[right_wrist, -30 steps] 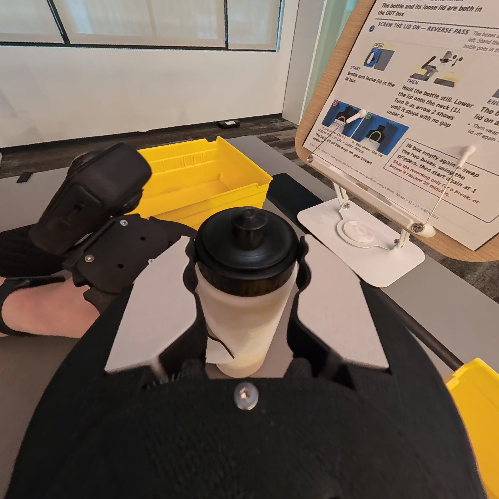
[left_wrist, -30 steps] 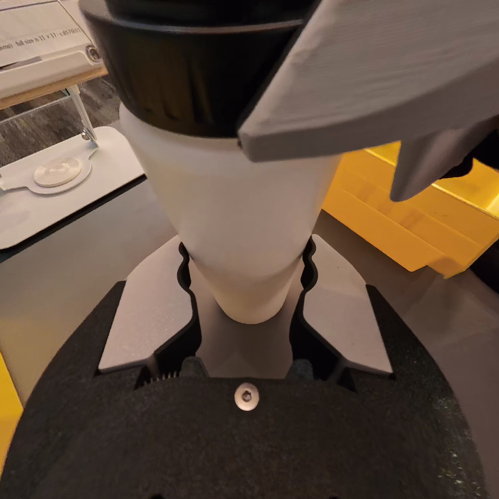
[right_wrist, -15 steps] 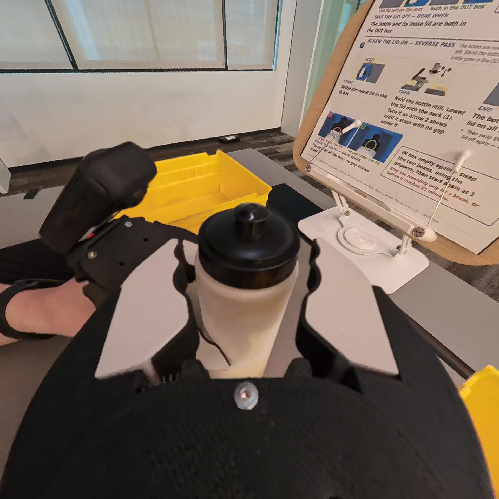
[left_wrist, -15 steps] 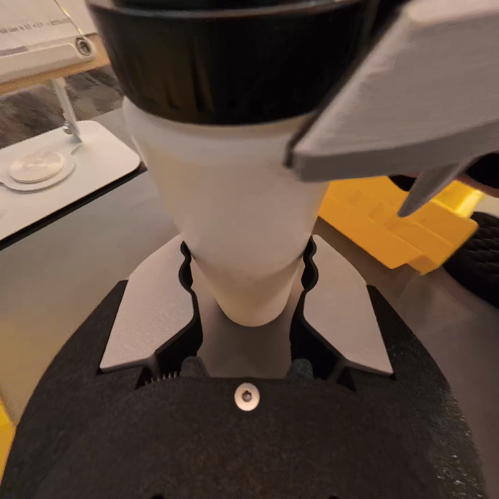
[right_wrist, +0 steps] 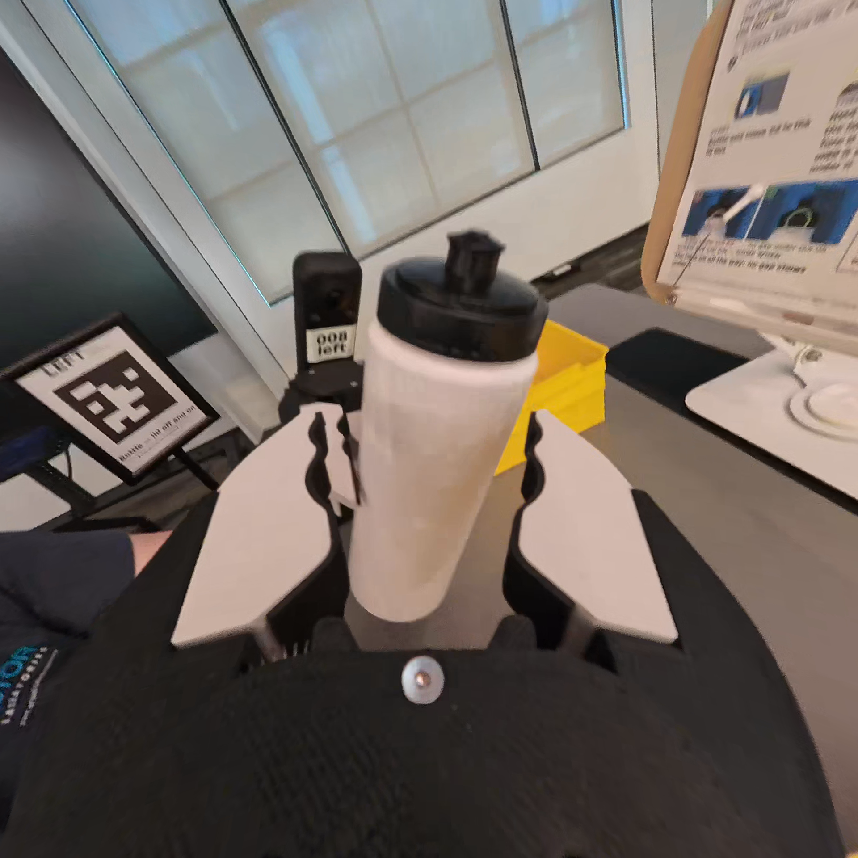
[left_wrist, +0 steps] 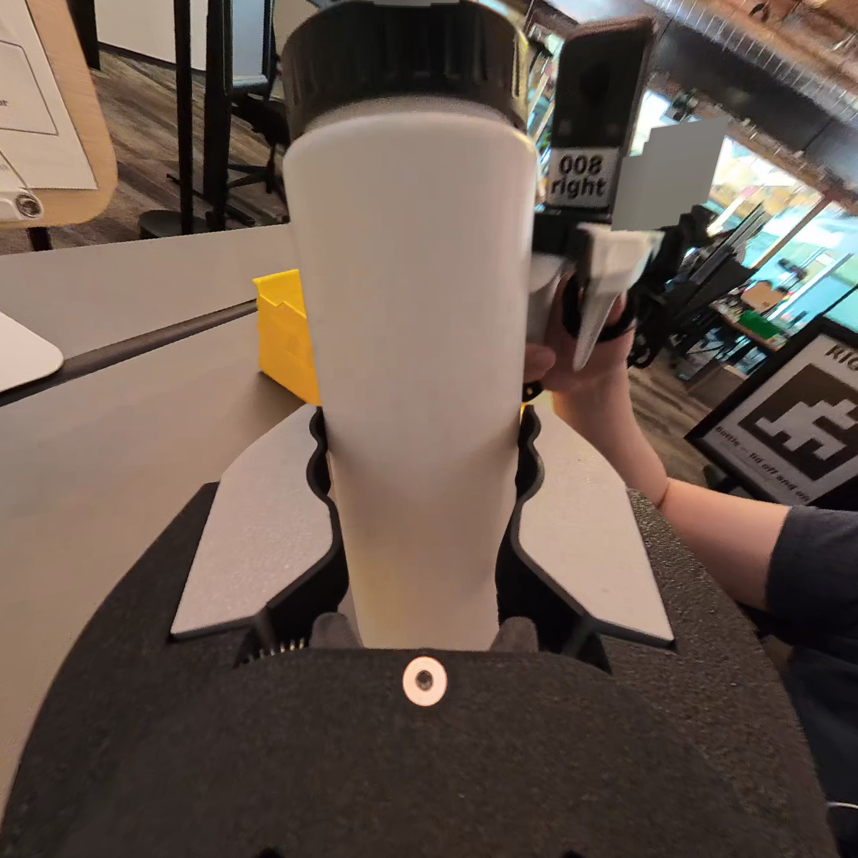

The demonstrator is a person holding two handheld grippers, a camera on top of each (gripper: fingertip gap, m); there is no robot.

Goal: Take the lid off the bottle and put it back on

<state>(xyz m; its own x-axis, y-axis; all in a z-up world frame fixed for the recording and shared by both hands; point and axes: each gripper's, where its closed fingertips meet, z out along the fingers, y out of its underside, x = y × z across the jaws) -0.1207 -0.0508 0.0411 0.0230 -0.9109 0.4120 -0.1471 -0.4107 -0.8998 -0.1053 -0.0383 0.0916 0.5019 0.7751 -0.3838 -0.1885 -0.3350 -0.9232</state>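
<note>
A white bottle (left_wrist: 408, 325) with a black screw lid (left_wrist: 404, 60) on it stands between the fingers of my left gripper (left_wrist: 422, 427), which is shut on its lower body. In the right wrist view the bottle (right_wrist: 427, 464) leans a little to the right, and its lid (right_wrist: 459, 315) has a spout on top. My right gripper (right_wrist: 425, 432) is open, with its jaws wide of the bottle and not touching it. It shows in the left wrist view (left_wrist: 580, 297) off to the right of the bottle, held in a hand. The left gripper's fingers (right_wrist: 346, 455) clamp the bottle's left side.
A yellow bin (right_wrist: 566, 385) sits on the grey table behind the bottle. An instruction board (right_wrist: 766, 185) on a white stand base (right_wrist: 766, 418) is at the right, with a black mat (right_wrist: 673, 357) beside it. A framed marker sign (left_wrist: 798, 432) and the person's forearm (left_wrist: 650, 464) are alongside.
My right gripper, shut on the lid a second ago, opened and has drawn back from the bottle. My left gripper has kept its hold and tipped the bottle, so both views have swung up.
</note>
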